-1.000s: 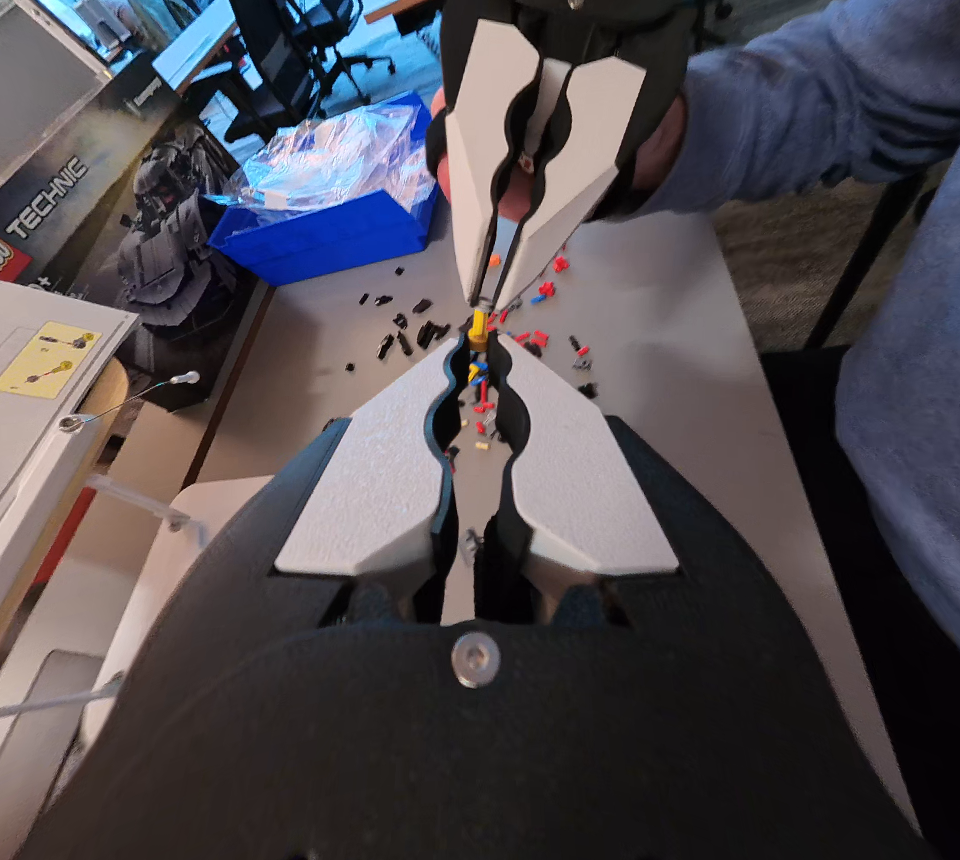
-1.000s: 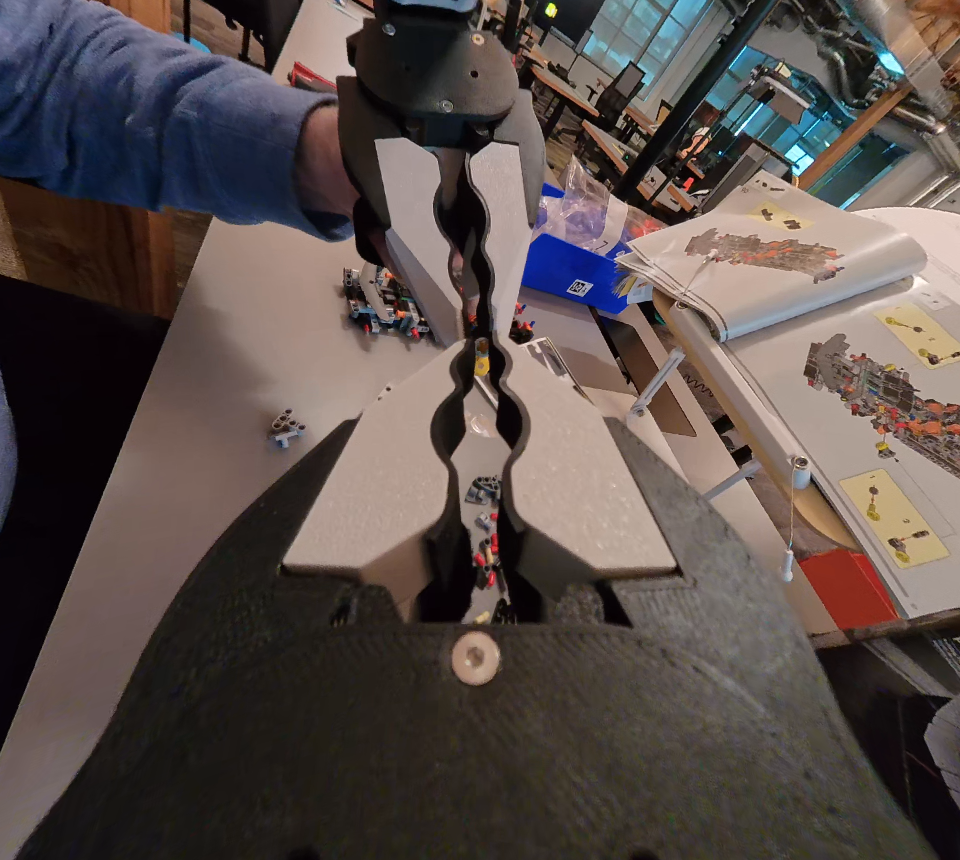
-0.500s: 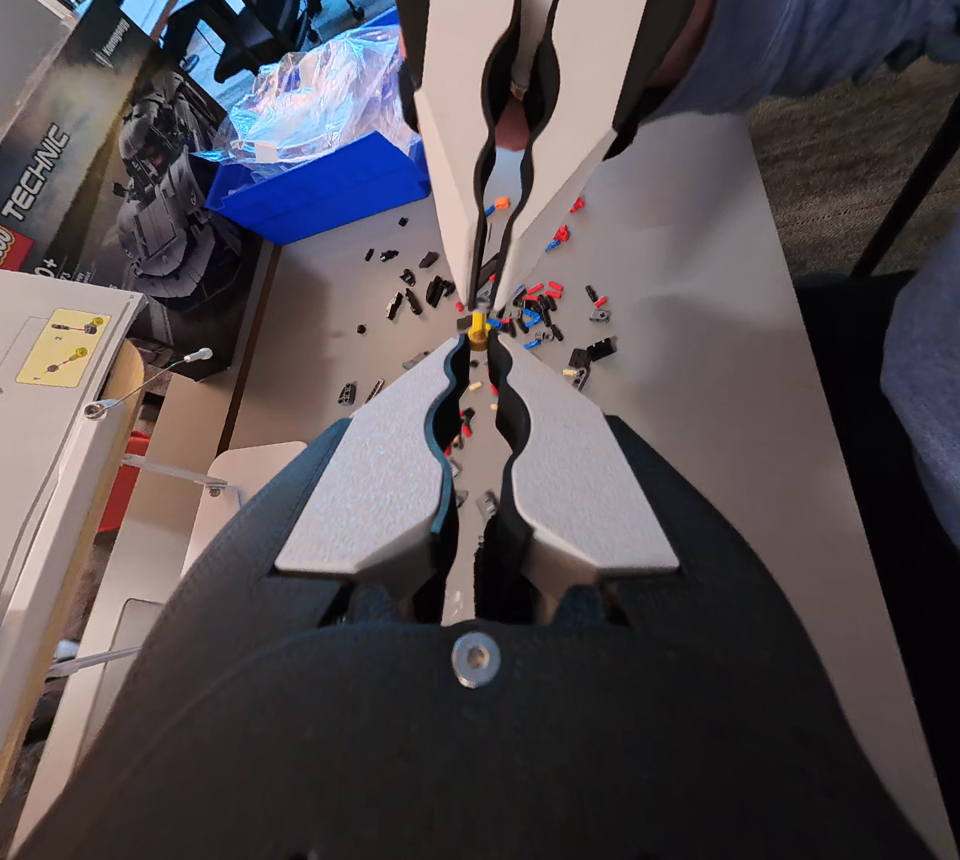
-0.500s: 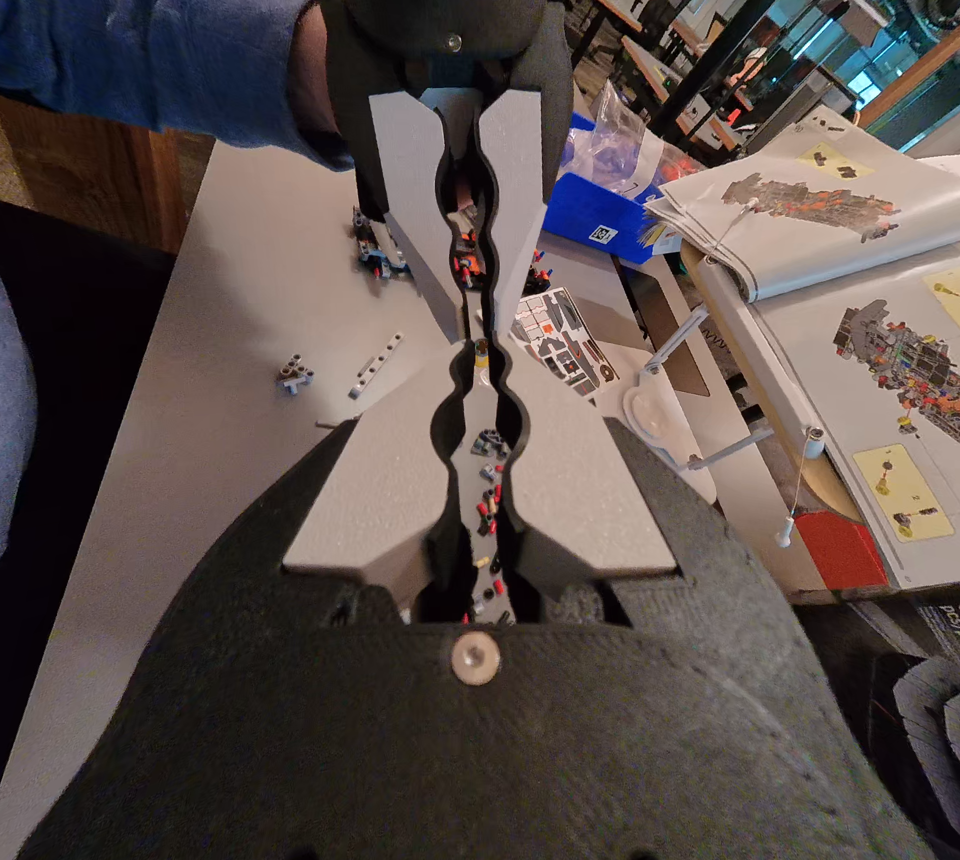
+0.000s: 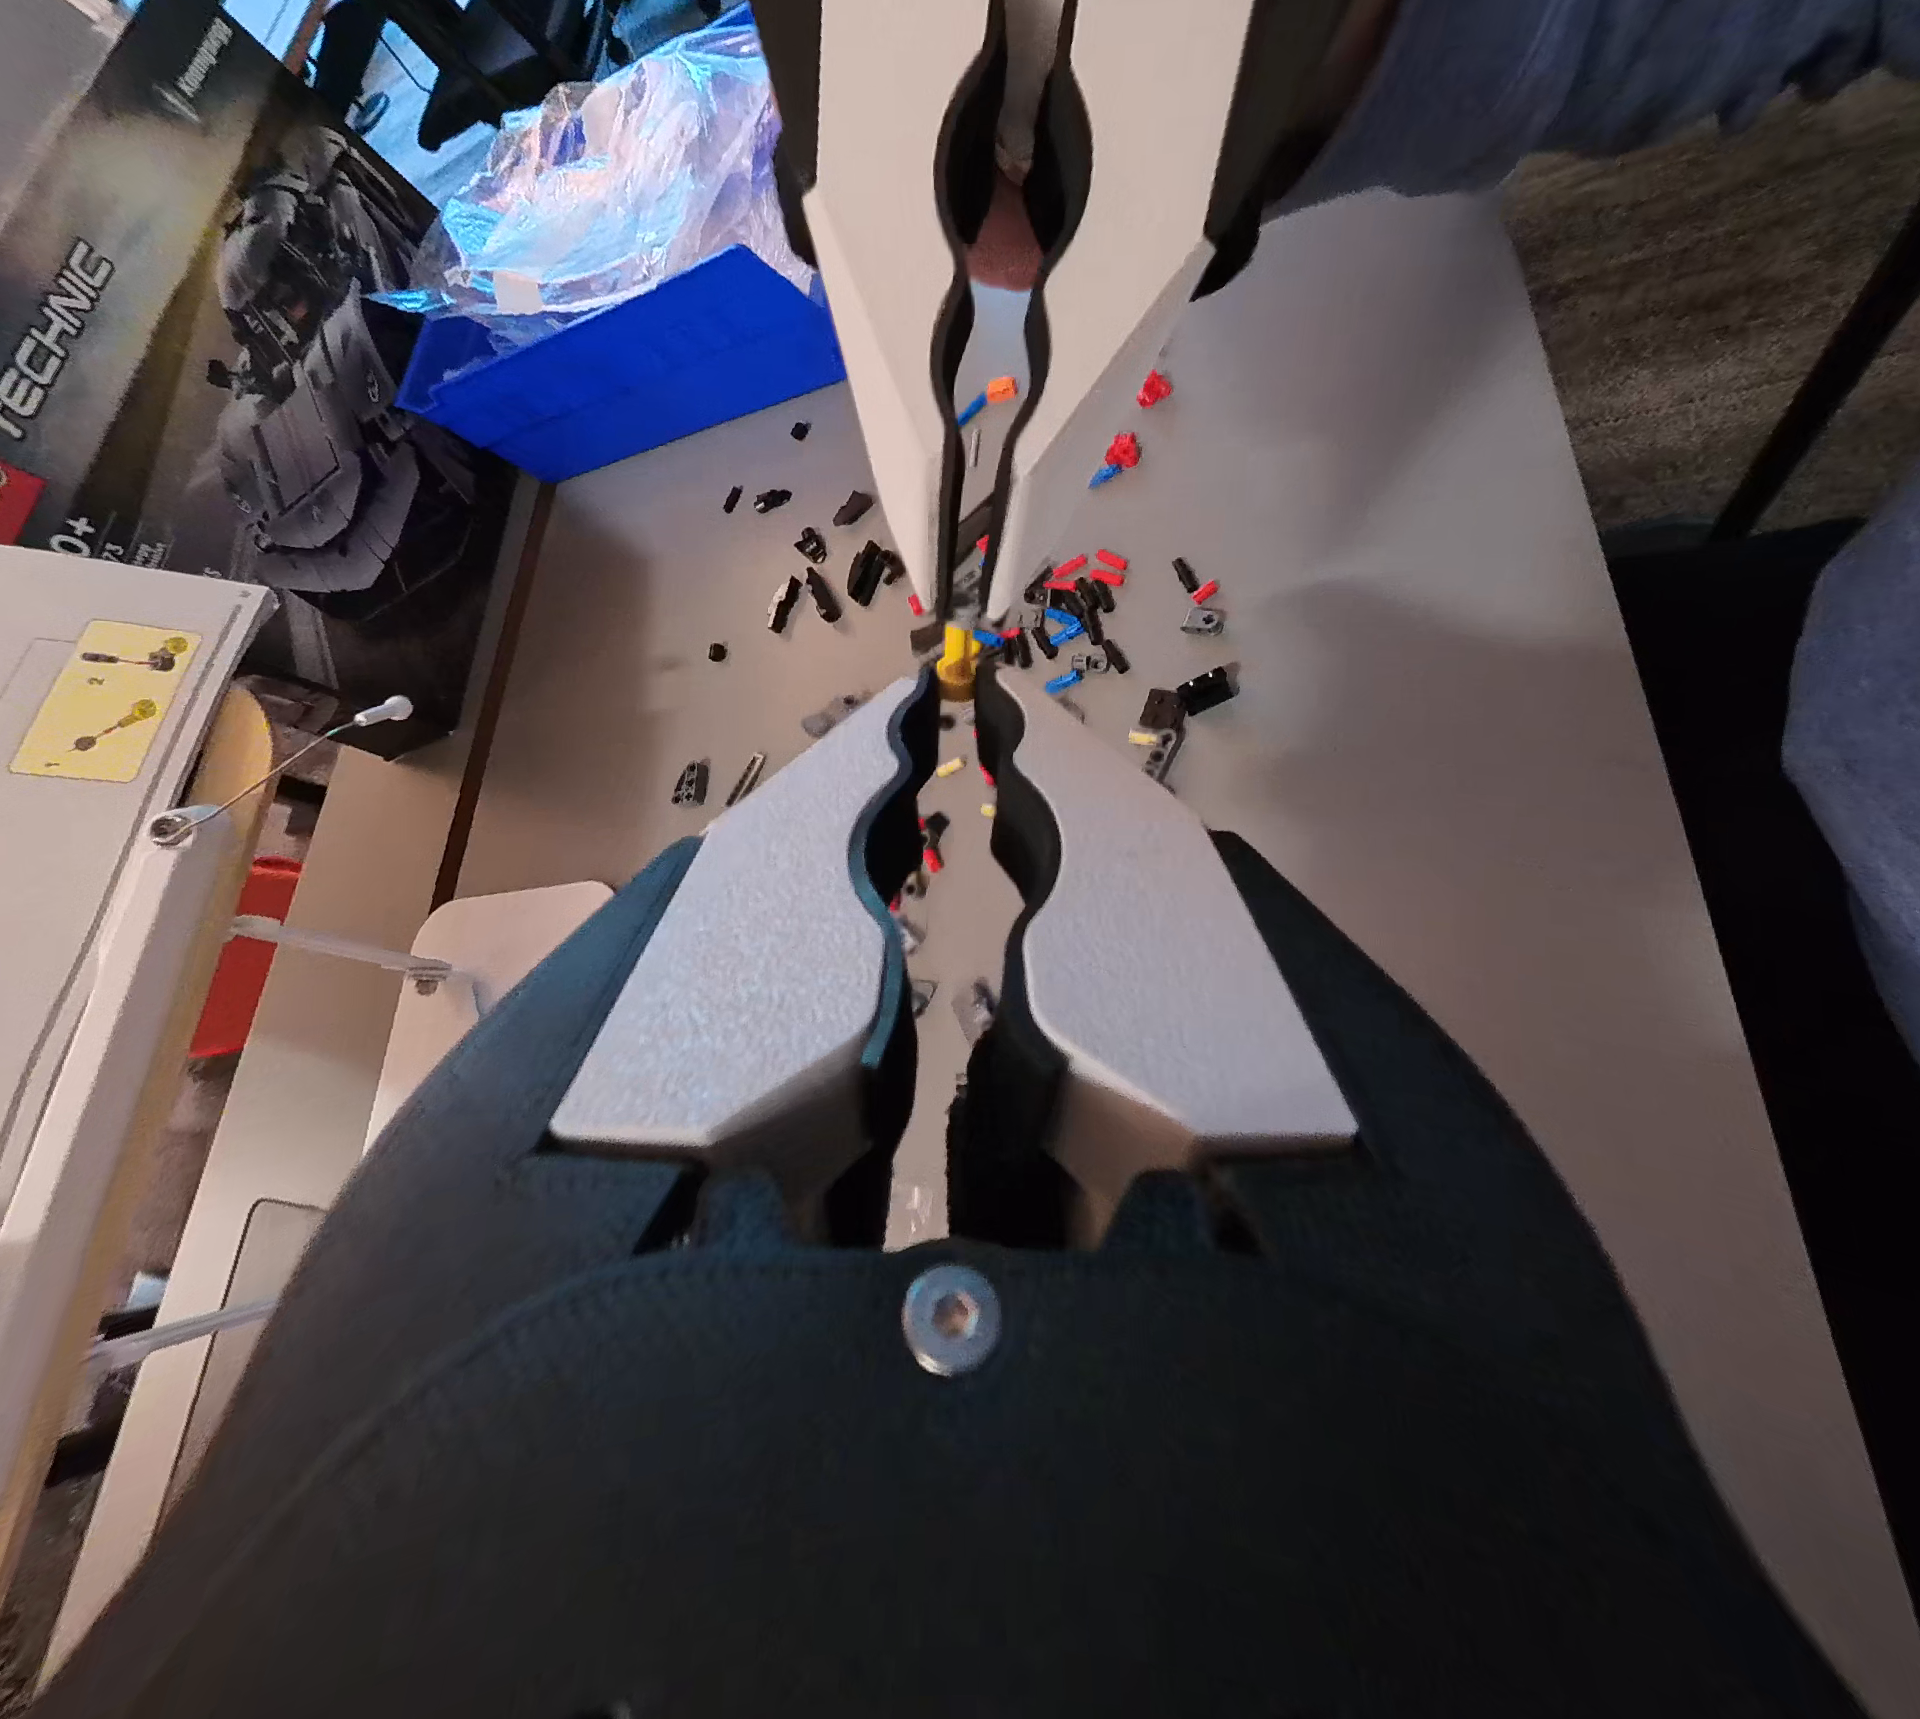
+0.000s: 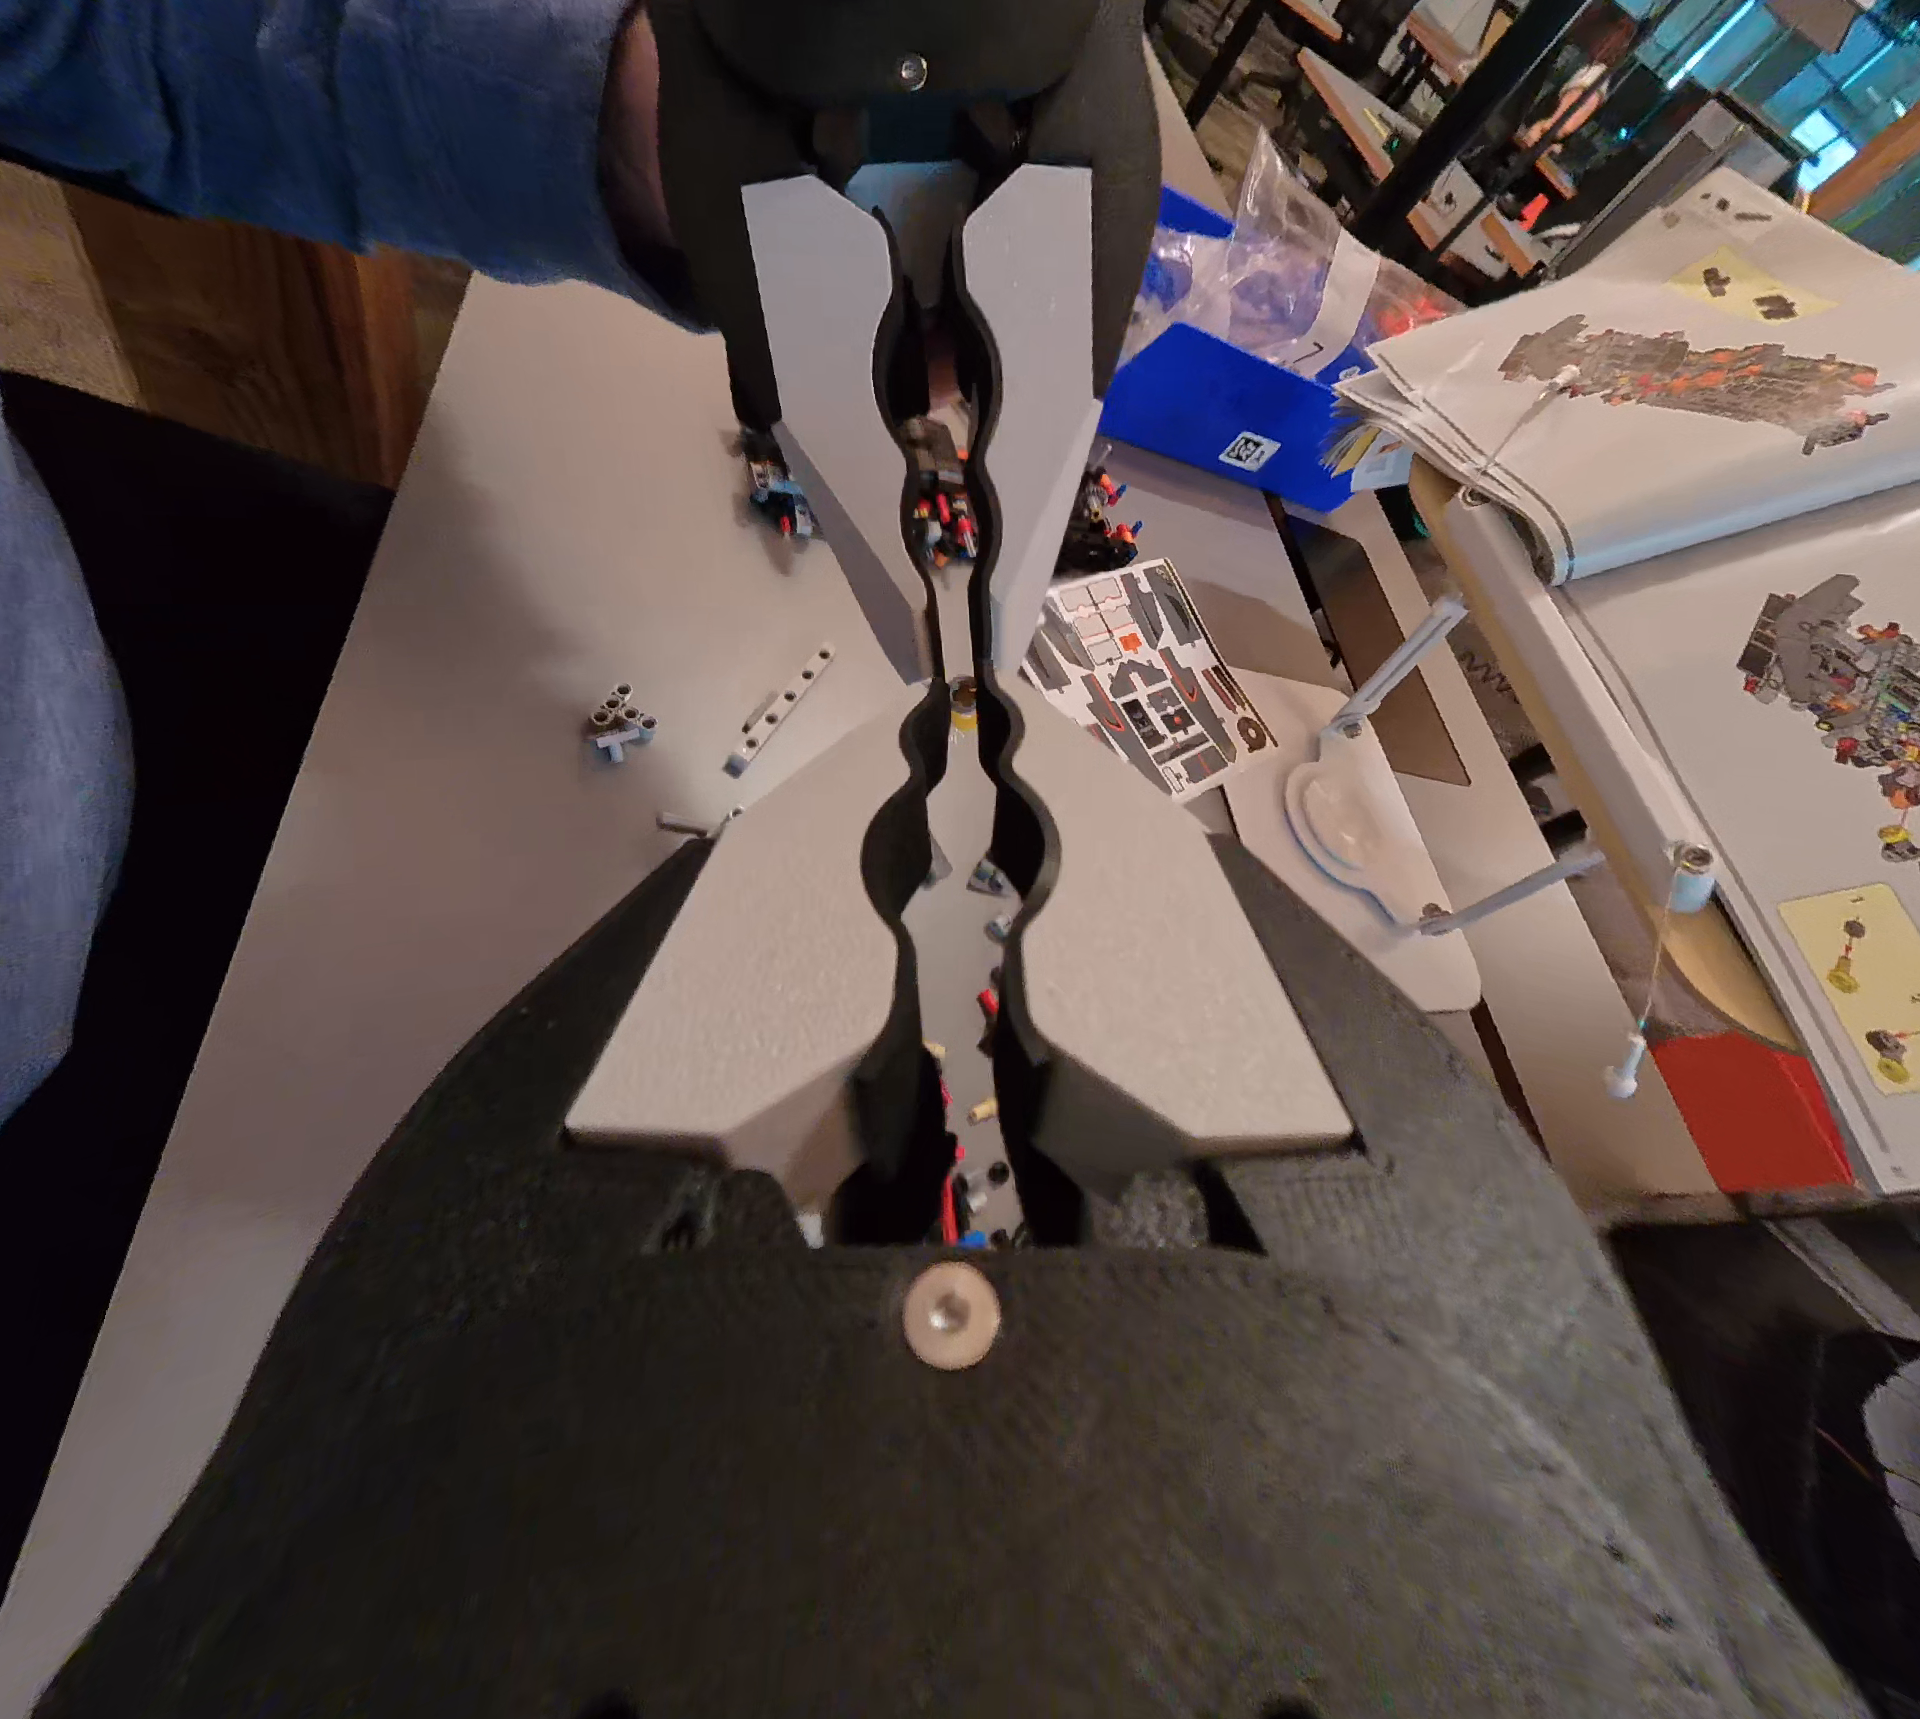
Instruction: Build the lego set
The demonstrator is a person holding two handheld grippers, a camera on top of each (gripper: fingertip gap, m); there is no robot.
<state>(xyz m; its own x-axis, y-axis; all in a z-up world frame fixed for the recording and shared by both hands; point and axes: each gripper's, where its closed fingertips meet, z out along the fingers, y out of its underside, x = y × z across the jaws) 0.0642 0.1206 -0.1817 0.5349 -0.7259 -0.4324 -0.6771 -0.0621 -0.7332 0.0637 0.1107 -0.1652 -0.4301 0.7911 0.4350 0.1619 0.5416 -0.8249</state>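
Observation:
My two grippers meet tip to tip above the grey table (image 5: 1403, 838). A small yellow Lego piece (image 5: 956, 667) with a dark part at one end sits between the tips. It also shows in the right wrist view (image 6: 964, 715). My left gripper (image 5: 954, 695) is shut on its near end. My right gripper (image 6: 961, 713) is shut on it from the other side and shows coming down from the top in the left wrist view (image 5: 961, 615). The left gripper shows in the right wrist view (image 6: 956, 670). Which end each one pinches is hard to tell apart.
Loose red, blue and black pieces (image 5: 1070, 609) lie under the grippers. A blue bin (image 5: 623, 381) with plastic bags and the set's box (image 5: 208, 319) stand beyond. A sticker sheet (image 6: 1143, 682), open instruction booklet (image 6: 1662, 422), partial build (image 6: 940, 506) and grey beam (image 6: 779, 713) lie around. Both grippers' tips are close together, under 4 cm apart.
Both grippers have stayed tip to tip on the yellow piece. Both views have tilted more toward the table, and each gripper shows larger and closer in the other's view.

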